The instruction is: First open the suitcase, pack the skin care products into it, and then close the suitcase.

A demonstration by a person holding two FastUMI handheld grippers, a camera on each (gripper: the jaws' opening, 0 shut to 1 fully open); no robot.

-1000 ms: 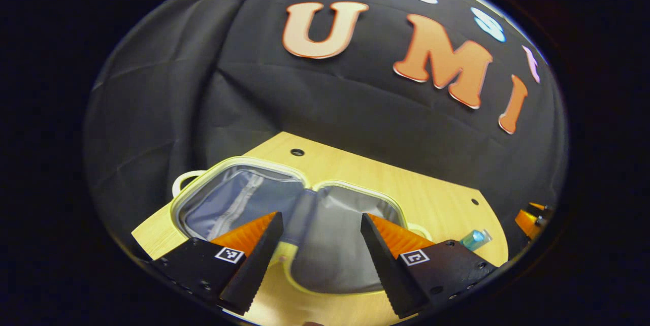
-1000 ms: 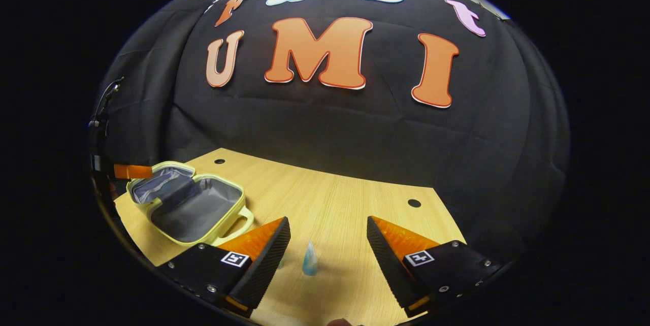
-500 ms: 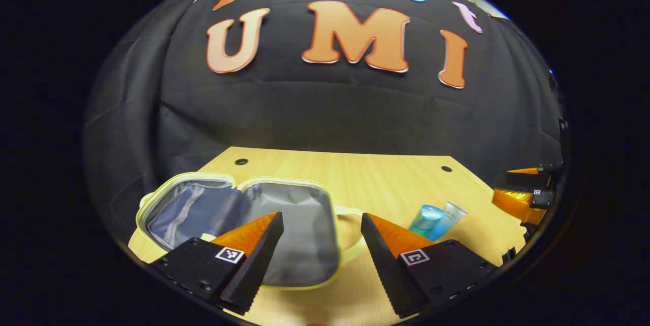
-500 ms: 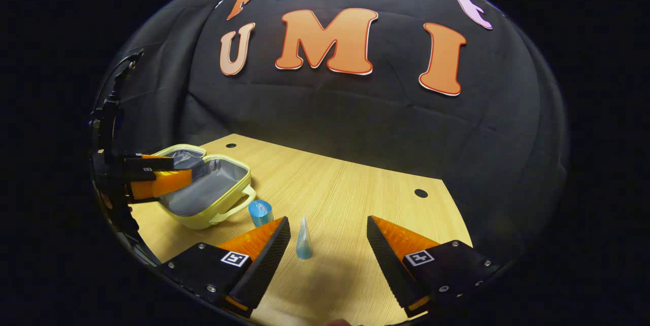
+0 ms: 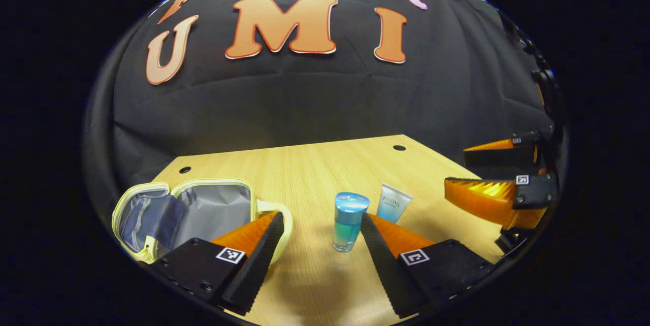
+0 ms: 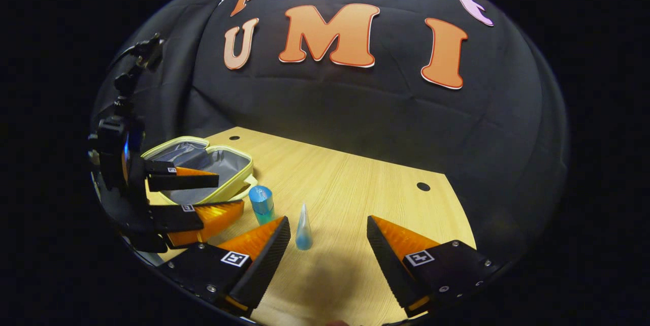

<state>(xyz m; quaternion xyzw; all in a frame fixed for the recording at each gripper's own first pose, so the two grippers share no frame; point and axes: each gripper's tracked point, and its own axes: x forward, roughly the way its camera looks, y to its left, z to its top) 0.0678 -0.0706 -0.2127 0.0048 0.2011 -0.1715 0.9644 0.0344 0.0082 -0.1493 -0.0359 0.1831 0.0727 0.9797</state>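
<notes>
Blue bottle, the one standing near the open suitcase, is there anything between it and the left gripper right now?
Nothing visible. The blue bottle stands upright on bare table just ahead of the open left gripper. The tube stands behind and beside it, the suitcase off to the other side.

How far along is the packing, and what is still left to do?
Opening looks done: the pale yellow suitcase with grey lining lies unzipped on the wooden table. Nothing is grasped: the open left gripper lines up on the upright blue-capped clear bottle, and the open right gripper faces the upright white-and-blue tube. Left: pack both, close the suitcase.
</notes>
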